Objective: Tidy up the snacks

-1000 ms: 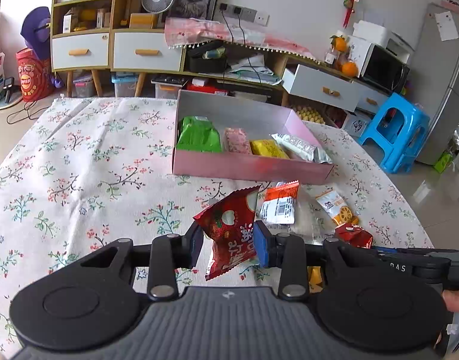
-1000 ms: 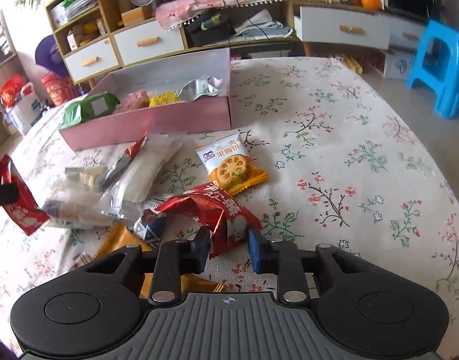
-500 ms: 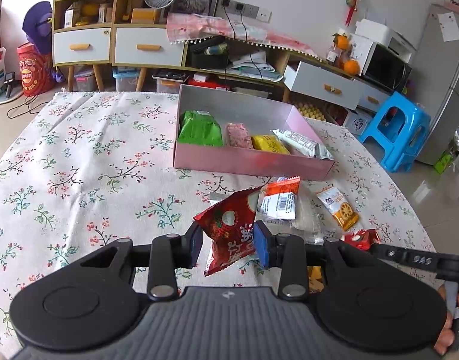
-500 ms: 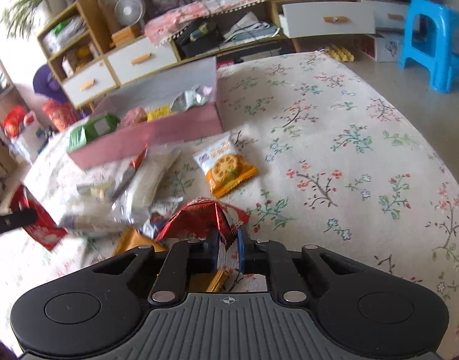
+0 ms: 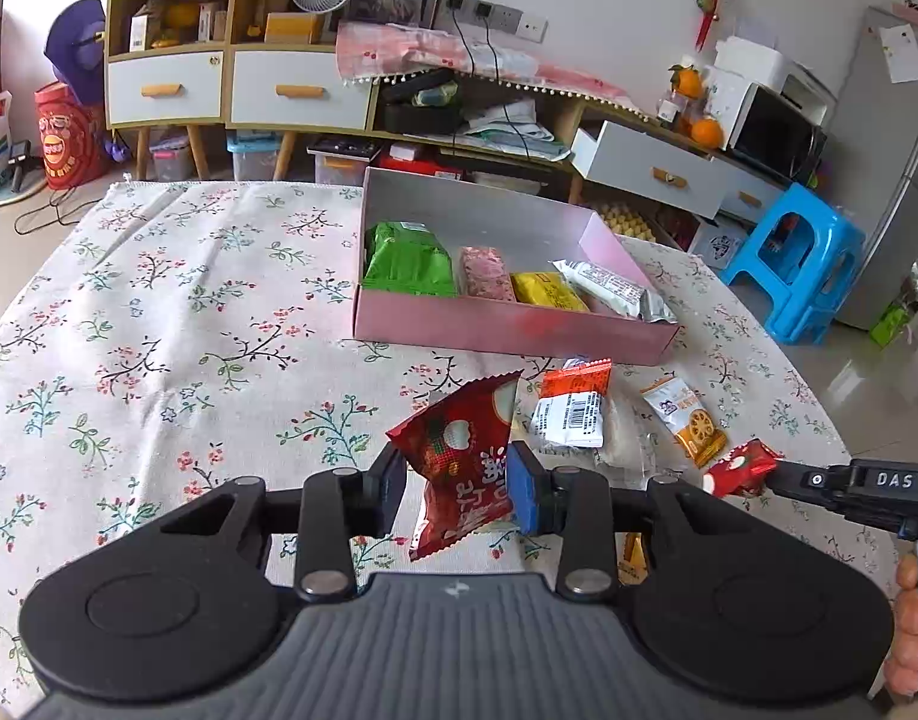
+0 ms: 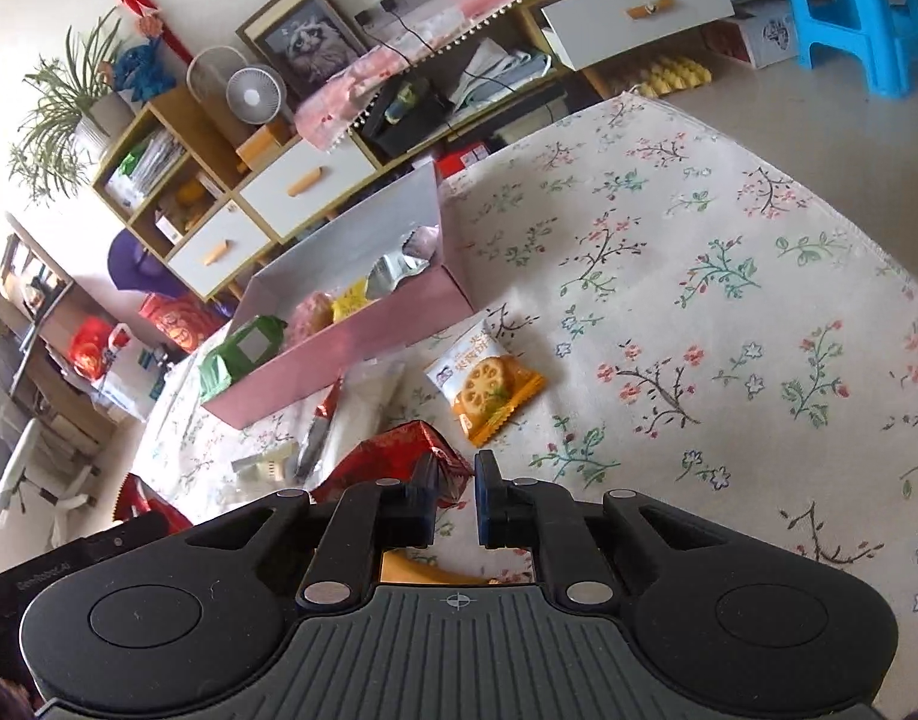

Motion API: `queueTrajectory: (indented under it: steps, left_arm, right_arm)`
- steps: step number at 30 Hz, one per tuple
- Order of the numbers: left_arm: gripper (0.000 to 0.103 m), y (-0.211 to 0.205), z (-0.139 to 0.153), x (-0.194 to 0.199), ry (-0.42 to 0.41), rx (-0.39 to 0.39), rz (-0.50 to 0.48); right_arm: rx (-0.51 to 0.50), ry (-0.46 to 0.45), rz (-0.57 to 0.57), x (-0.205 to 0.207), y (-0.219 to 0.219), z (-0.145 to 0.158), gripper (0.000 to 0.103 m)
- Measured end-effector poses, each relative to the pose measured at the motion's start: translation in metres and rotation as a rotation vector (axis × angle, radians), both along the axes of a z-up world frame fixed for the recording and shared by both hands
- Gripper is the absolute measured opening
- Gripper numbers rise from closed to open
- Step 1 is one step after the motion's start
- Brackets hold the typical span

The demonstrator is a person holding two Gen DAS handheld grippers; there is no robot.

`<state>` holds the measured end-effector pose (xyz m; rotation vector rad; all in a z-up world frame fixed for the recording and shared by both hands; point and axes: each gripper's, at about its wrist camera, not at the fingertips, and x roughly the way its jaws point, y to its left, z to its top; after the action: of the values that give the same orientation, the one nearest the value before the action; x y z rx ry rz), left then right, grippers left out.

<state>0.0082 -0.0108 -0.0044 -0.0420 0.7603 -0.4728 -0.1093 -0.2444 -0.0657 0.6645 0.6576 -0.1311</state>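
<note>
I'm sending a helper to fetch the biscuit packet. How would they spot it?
Start at the pink box on the floral tablecloth. The biscuit packet lies flat among the loose snacks before its right end, the only orange-and-white one picturing a round holed biscuit.

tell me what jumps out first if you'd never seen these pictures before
The red snack packet pinched in the left gripper fills the middle of the left wrist view, held above the floral tablecloth. Behind it sits the pink box with a green packet and other snacks in a row. To the right, the right gripper grips a second red packet beside loose snacks.
</note>
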Motion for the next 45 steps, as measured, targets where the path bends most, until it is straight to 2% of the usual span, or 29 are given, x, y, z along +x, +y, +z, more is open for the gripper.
queueTrajectory:
  steps: [6,14,17,21,26,29,31,32,33,36,38,40,41,43,44,45]
  left_arm:
    - [0.034,-0.001,0.000,0.007,0.014,-0.003,0.001]
    - [0.034,-0.012,0.014,0.020,-0.005,-0.020,-0.032]
    - [0.027,-0.019,0.017,0.032,0.003,-0.034,-0.032]
    - [0.025,-0.033,0.028,0.049,-0.026,-0.055,-0.053]
    - [0.016,-0.044,0.032,0.076,0.022,-0.073,-0.057]
    - [0.017,-0.042,0.025,0.078,0.043,-0.034,-0.040]
    - [0.034,-0.037,0.012,0.073,0.050,0.019,0.000]
    - [0.060,-0.036,0.005,0.073,0.065,0.027,0.004]
    - [0.076,-0.036,-0.003,0.073,0.085,0.015,0.002]
    - [0.076,-0.042,-0.018,0.080,0.135,0.010,0.025]
    - [0.079,-0.048,-0.022,0.086,0.109,0.027,0.031]
    - [0.075,-0.059,-0.031,0.094,0.112,0.075,0.039]
    - [0.068,-0.061,-0.034,0.098,0.121,0.089,0.048]
    - [0.050,-0.059,-0.036,0.102,0.136,0.027,0.042]
    - [0.044,-0.058,-0.035,0.102,0.144,-0.004,0.042]
    - [0.043,-0.058,-0.033,0.101,0.137,0.004,0.053]
  right_arm:
    - [-0.025,-0.011,0.019,0.003,0.004,0.003,0.011]
    - [-0.062,-0.078,0.031,0.016,0.001,0.026,0.011]
    - [-0.072,-0.071,0.032,0.031,-0.001,0.028,0.011]
    - [-0.088,-0.107,0.047,0.052,0.000,0.040,0.011]
    - [-0.107,-0.148,0.068,0.089,0.001,0.059,0.011]
    - [-0.127,-0.162,0.083,0.104,0.003,0.065,0.011]
    - [-0.149,-0.165,0.085,0.107,0.006,0.067,0.011]
    - [-0.149,-0.170,0.085,0.106,0.006,0.067,0.011]
    - [-0.140,-0.172,0.083,0.105,0.005,0.065,0.011]
    - [-0.112,-0.163,0.071,0.100,0.003,0.056,0.011]
    - [-0.109,-0.152,0.073,0.098,0.003,0.052,0.011]
    - [-0.105,-0.146,0.068,0.097,0.002,0.051,0.011]
    - [-0.101,-0.148,0.065,0.096,0.000,0.051,0.011]
    - [-0.096,-0.154,0.064,0.094,-0.001,0.052,0.011]
    - [-0.099,-0.156,0.064,0.093,-0.001,0.052,0.011]
    - [-0.101,-0.157,0.064,0.092,-0.001,0.053,0.011]
